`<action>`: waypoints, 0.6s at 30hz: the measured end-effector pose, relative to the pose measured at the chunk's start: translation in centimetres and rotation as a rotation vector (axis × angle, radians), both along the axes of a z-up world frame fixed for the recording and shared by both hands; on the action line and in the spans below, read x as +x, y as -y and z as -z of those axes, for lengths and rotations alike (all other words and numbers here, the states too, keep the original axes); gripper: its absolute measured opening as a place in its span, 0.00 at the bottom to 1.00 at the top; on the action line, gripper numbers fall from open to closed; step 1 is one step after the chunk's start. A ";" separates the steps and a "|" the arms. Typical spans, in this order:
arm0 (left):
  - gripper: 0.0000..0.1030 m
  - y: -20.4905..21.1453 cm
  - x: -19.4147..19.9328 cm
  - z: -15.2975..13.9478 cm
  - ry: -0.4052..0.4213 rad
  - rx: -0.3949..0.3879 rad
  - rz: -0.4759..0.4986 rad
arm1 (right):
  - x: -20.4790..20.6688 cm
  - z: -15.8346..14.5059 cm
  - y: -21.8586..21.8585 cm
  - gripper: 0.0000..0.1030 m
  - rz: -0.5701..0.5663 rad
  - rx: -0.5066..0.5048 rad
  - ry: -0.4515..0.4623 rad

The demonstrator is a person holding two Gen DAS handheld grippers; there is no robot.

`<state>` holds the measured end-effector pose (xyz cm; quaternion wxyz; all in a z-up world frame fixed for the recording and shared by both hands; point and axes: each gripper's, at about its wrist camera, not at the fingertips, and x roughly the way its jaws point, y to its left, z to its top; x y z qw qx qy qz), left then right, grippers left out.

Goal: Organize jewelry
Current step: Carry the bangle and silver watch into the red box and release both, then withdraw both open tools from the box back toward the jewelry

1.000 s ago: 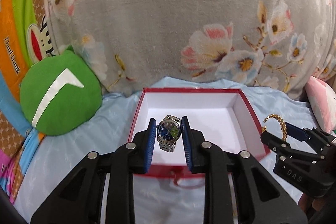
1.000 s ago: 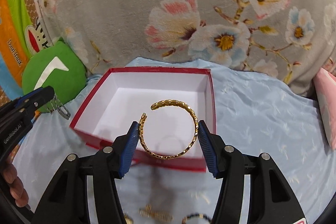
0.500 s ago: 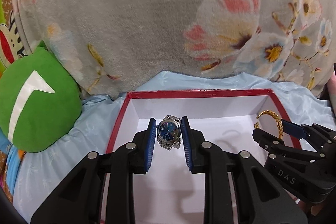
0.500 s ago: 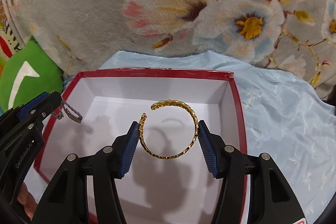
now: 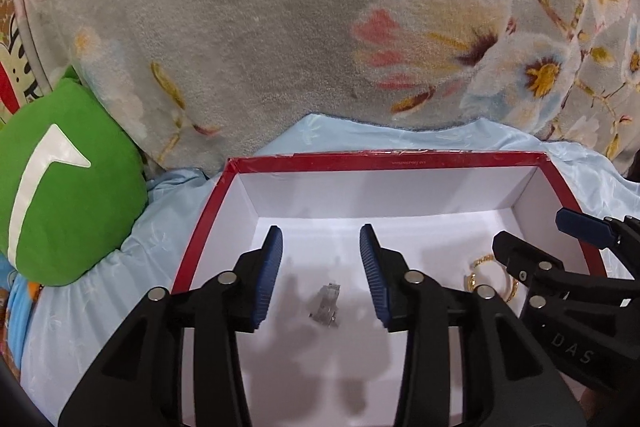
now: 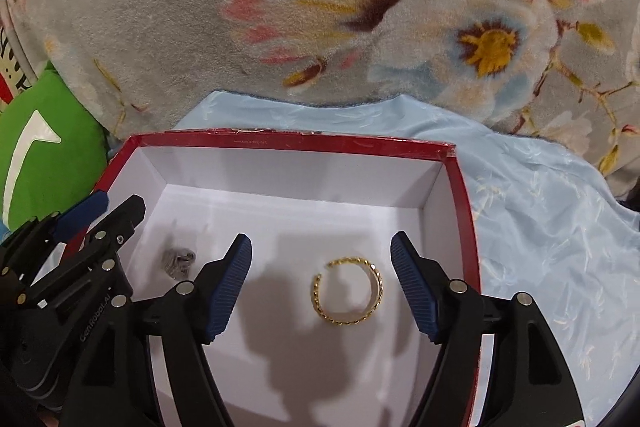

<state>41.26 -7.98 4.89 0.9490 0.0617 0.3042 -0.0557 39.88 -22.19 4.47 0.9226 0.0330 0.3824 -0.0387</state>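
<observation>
A red box (image 5: 384, 160) with a white inside lies open on the blue sheet; it also shows in the right wrist view (image 6: 296, 141). A silver watch (image 5: 326, 305) lies on the box floor below my open left gripper (image 5: 321, 275); it also shows in the right wrist view (image 6: 178, 261). A gold open bangle (image 6: 347, 290) lies on the box floor below my open right gripper (image 6: 321, 285); part of it shows in the left wrist view (image 5: 478, 267). Both grippers hover over the box, empty.
A grey floral blanket (image 5: 320, 27) rises just behind the box. A green cushion (image 5: 60, 187) sits to the left of the box. Light blue sheet (image 6: 540, 207) spreads to the right of the box.
Both grippers opened. The watch dropped from the left gripper and the bangle from the right gripper onto the box floor. Both grippers moved a little further over the box.
</observation>
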 end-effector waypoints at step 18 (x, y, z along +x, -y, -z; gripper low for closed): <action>0.42 -1.3 -9.9 -3.4 0.004 -0.027 0.041 | -14.9 -3.3 -0.7 0.69 0.034 -0.052 0.096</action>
